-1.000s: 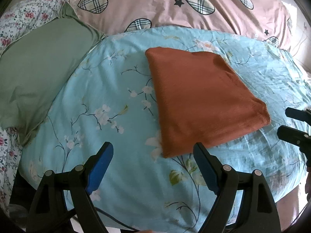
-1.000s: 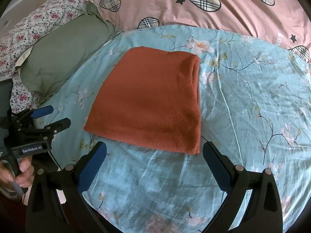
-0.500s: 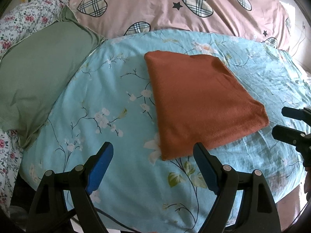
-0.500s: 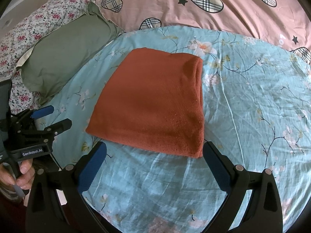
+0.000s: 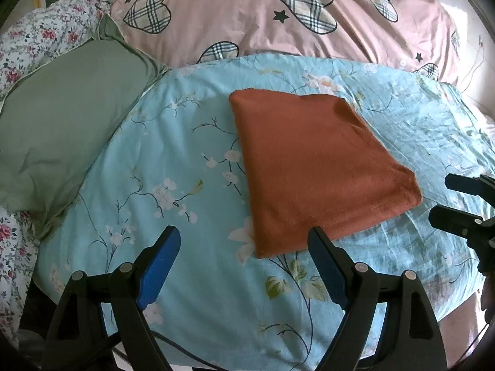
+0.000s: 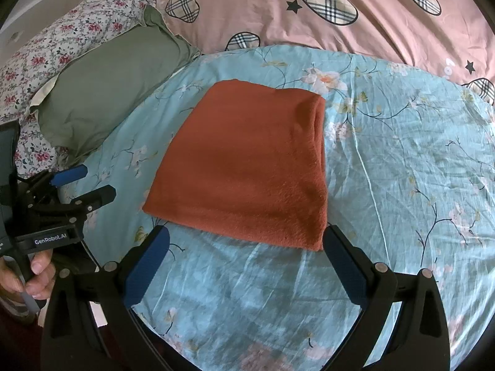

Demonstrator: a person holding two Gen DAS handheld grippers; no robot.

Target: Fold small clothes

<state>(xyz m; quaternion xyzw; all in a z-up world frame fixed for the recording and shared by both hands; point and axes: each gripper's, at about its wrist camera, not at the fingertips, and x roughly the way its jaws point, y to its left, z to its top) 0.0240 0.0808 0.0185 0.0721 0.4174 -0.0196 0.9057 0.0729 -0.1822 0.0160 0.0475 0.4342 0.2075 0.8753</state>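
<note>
A rust-orange cloth (image 5: 315,167) lies folded flat in a rough rectangle on the light blue floral sheet (image 5: 173,154); it also shows in the right wrist view (image 6: 250,170). My left gripper (image 5: 244,247) is open and empty, held just short of the cloth's near left corner. My right gripper (image 6: 244,241) is open and empty at the cloth's near edge, its fingers spanning that edge. Each gripper shows in the other's view: the right one (image 5: 445,198) at the far right, the left one (image 6: 83,182) at the far left.
A green pillow (image 5: 58,142) lies left of the cloth. A pink quilt with plaid hearts (image 5: 278,18) lies behind the blue sheet. A floral quilt (image 6: 55,49) is at the far left. The bed's near edge runs below the grippers.
Both grippers have eased slightly back and up, so the cloth sits a little lower in each view. The cloth has not moved. Both grippers stay open.
</note>
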